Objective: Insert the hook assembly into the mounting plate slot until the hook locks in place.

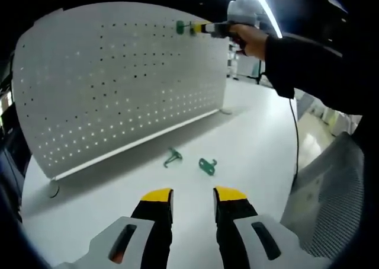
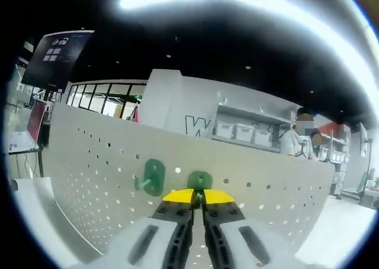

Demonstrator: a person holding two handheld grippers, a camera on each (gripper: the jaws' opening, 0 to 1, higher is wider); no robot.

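Left gripper view: the left gripper [image 1: 193, 199] hangs low in the frame with its yellow-tipped jaws apart and nothing between them, above the white worktop [image 1: 254, 144]. Two loose green hooks [image 1: 173, 157] [image 1: 207, 165] lie on the worktop mid-frame, near the foot of the upright white pegboard [image 1: 118, 79]. At upper right a hand [image 1: 251, 39] holds the right gripper [image 1: 213, 28] against the board's top edge.

Right gripper view: the right gripper [image 2: 198, 198] has its jaws closed narrowly on a green hook [image 2: 200, 180] at the board [image 2: 89, 174]. A mounted green hook [image 2: 153, 176] sits just left of it.
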